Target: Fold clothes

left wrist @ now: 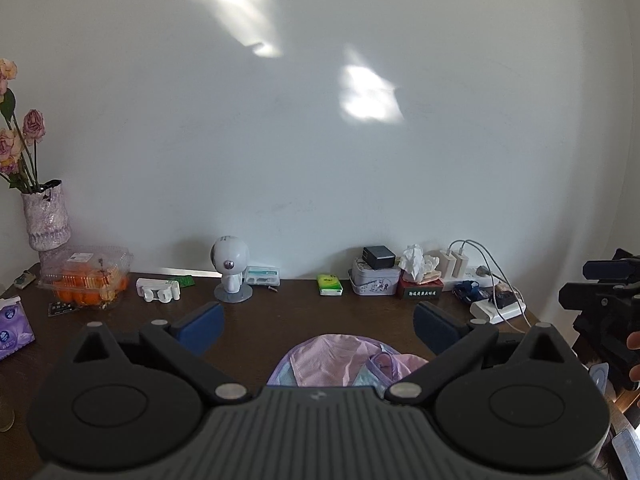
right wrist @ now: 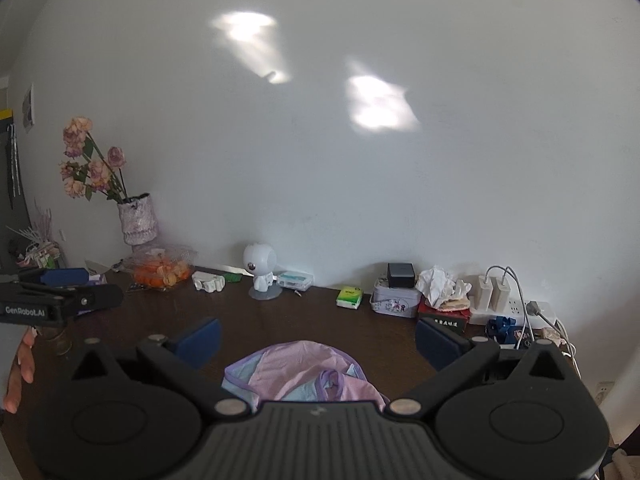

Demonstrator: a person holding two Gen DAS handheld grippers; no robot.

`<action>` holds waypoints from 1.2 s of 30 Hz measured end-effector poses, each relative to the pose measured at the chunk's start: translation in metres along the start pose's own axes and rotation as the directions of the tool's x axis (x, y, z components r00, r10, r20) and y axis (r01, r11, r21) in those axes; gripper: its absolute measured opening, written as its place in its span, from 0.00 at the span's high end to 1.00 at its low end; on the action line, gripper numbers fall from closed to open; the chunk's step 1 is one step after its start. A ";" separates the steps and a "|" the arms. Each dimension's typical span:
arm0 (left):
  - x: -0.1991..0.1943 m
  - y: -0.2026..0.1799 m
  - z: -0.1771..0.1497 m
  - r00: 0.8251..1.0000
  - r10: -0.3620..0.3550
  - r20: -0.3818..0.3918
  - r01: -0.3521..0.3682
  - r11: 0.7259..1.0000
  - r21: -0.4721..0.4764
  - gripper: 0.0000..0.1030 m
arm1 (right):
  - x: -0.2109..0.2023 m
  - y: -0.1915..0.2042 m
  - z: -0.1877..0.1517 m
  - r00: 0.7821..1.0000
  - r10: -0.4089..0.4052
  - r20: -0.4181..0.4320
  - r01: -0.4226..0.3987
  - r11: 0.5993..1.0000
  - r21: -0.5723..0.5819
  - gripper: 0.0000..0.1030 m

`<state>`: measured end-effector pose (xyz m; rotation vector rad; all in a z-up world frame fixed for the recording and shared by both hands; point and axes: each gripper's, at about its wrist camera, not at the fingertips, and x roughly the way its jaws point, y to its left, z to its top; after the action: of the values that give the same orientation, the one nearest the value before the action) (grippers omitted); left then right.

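The left hand-held gripper (left wrist: 318, 326) hangs above the dark tabletop (left wrist: 280, 312) with its blue pads spread wide and nothing between them. The pink and lilac garment (left wrist: 344, 362) lies bunched on the tabletop toward 6 o'clock of the pads, below the gap, untouched. The right hand-held gripper (right wrist: 318, 338) is likewise spread and empty, the garment (right wrist: 300, 368) at its 6 o'clock, slightly toward 7.

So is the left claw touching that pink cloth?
Apart. In the left wrist view the left claw stands wide open, and bare brown table shows between each blue finger and the pink cloth.
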<state>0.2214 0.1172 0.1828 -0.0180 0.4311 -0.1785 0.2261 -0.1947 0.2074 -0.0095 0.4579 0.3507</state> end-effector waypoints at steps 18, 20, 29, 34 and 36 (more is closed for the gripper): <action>0.289 -0.089 -0.078 0.890 -0.014 -0.457 0.112 0.976 0.189 0.37 | 0.206 -0.107 -0.109 0.897 0.007 -0.443 0.103 0.969 0.224 0.34; 0.308 -0.096 -0.085 0.867 -0.010 -0.499 0.132 0.969 0.210 0.63 | 0.216 -0.104 -0.110 0.883 0.004 -0.470 0.099 0.976 0.194 0.67; 0.294 -0.084 -0.063 0.902 -0.047 -0.429 0.121 0.982 0.147 1.00 | 0.188 -0.101 -0.084 0.930 0.021 -0.366 0.043 0.985 0.165 0.97; 0.208 -0.081 0.008 0.969 -0.102 -0.225 0.129 0.986 0.108 1.00 | 0.116 -0.074 -0.003 0.986 0.089 -0.138 -0.072 0.990 0.120 0.98; 0.157 -0.084 0.030 0.983 -0.124 -0.136 0.140 0.983 0.118 1.00 | 0.075 -0.055 0.025 0.990 0.129 -0.062 -0.126 0.990 0.061 0.98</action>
<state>0.3603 0.0066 0.1491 0.0909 0.5460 -0.3391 0.3182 -0.2192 0.1938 0.0645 0.5355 0.4639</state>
